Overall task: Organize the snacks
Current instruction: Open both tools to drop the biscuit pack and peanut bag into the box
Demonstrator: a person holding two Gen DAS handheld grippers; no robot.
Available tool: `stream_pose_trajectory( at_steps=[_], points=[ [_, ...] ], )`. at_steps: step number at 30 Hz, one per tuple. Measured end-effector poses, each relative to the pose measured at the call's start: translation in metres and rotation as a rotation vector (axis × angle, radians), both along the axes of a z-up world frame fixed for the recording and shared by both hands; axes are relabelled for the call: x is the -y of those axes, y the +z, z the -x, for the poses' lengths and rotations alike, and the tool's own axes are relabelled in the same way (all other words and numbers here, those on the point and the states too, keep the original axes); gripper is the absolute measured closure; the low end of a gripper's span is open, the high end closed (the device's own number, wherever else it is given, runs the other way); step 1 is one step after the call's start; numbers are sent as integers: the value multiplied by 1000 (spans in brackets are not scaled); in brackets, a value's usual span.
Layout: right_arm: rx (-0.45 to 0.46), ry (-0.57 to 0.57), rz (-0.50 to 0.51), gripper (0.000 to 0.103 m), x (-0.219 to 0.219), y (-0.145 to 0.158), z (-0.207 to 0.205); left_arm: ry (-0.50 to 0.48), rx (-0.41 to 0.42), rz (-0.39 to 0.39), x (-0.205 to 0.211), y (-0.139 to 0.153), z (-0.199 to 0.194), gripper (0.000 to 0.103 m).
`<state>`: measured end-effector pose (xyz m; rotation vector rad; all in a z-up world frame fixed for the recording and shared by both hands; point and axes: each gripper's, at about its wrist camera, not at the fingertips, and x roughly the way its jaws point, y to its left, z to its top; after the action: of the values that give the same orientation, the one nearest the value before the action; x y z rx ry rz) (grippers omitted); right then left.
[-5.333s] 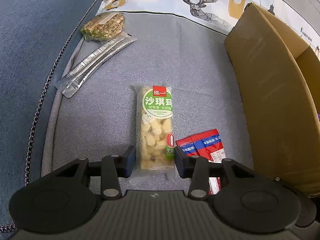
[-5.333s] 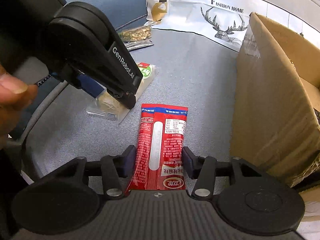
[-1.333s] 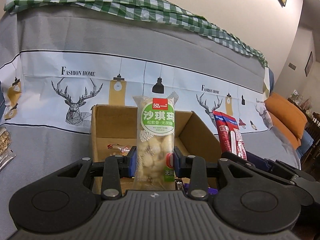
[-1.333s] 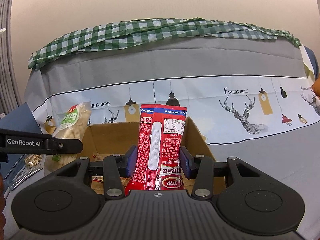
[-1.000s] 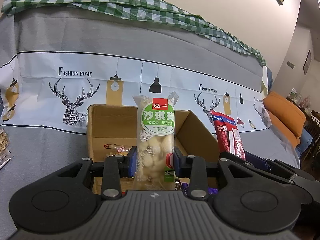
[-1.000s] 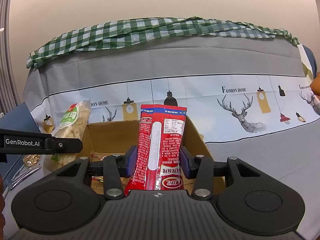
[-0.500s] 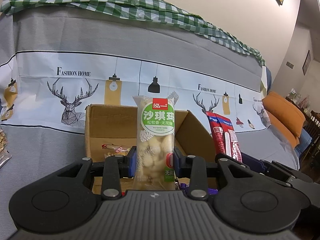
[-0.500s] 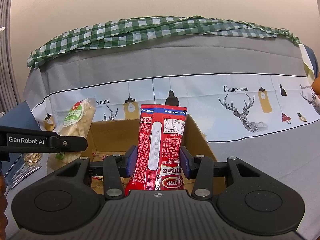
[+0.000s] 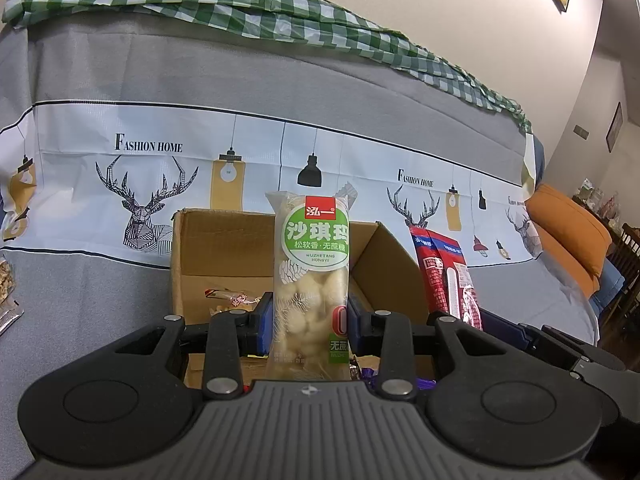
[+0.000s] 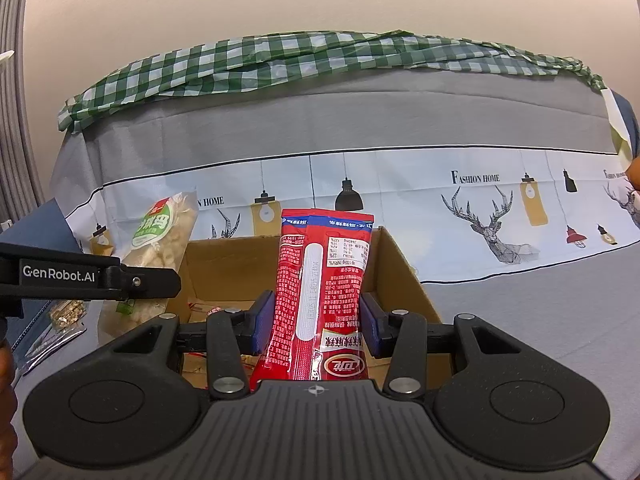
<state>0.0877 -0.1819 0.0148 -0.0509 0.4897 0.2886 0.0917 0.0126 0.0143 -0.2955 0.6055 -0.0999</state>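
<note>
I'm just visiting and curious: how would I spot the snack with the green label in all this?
Find the open cardboard box on the grey sofa. Right in front of it, the left hand-held gripper pinches a clear packet upright. Unlike the red packet to its right, it shows pale yellow lumps under a round green label.

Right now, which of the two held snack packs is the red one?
The pack in the right tool. It is red with white print; the left tool holds a clear pack with a green label.
</note>
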Motion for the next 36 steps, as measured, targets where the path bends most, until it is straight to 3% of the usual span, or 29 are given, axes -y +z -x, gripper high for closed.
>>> stream_pose_trajectory(
  at_steps=[29,33,36],
  points=[
    [-12,37,-2,55,-2,-1,-2,29,3,16,-2,3,-2,63],
    [-27,38,7,48,-6,-2,-2,41,32,27,-9,7,1,54],
    [-35,28,-24,46,-6,-1,-4,56,48,18,-16,10,6,53]
  ],
)
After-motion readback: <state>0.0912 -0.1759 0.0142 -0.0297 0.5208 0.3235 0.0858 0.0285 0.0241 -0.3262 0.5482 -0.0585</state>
